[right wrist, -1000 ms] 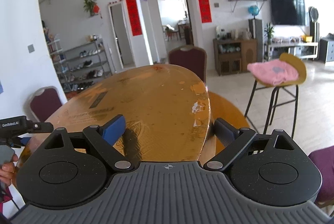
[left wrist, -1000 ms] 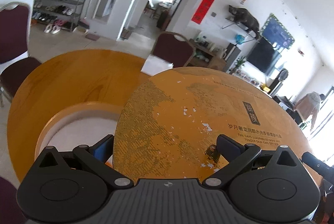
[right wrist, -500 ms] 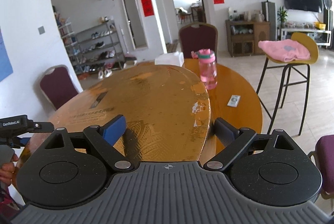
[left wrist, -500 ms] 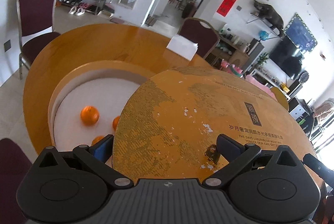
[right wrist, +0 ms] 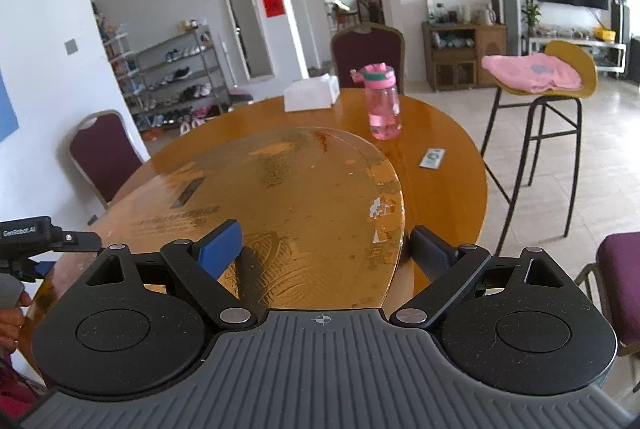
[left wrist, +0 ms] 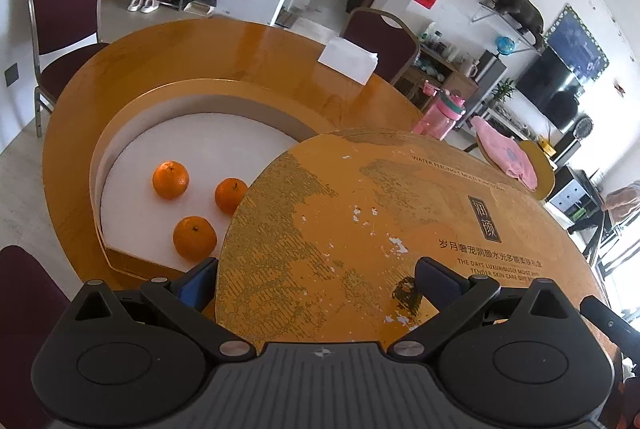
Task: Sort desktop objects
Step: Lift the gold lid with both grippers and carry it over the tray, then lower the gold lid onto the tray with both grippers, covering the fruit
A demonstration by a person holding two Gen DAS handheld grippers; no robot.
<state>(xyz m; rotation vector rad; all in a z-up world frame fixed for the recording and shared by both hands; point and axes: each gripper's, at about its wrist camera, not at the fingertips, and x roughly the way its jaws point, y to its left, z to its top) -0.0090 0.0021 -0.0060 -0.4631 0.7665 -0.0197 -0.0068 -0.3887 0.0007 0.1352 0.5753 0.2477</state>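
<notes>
A large round golden lid [left wrist: 380, 221] with printed text is held between both grippers and hangs over the table. My left gripper [left wrist: 316, 283] is shut on its near edge, and my right gripper [right wrist: 324, 253] is shut on the opposite edge of the lid [right wrist: 288, 197]. To the left, below the lid, sits the round golden box base [left wrist: 192, 93] with a white floor. Three oranges [left wrist: 170, 179] [left wrist: 230, 195] [left wrist: 195, 238] lie in it. The lid covers the base's right part.
On the round wooden table [right wrist: 440, 125] stand a pink bottle [right wrist: 380, 105] and a white tissue box [right wrist: 310, 93]; a small flat remote [right wrist: 432, 157] lies nearby. Maroon chairs [left wrist: 68, 1] ring the table. A stool with pink cloth [right wrist: 536, 73] stands right.
Both views have tipped downward with the lid still gripped. The box base and its oranges have come into sight left of the lid; the bottle, tissue box and remote now show.
</notes>
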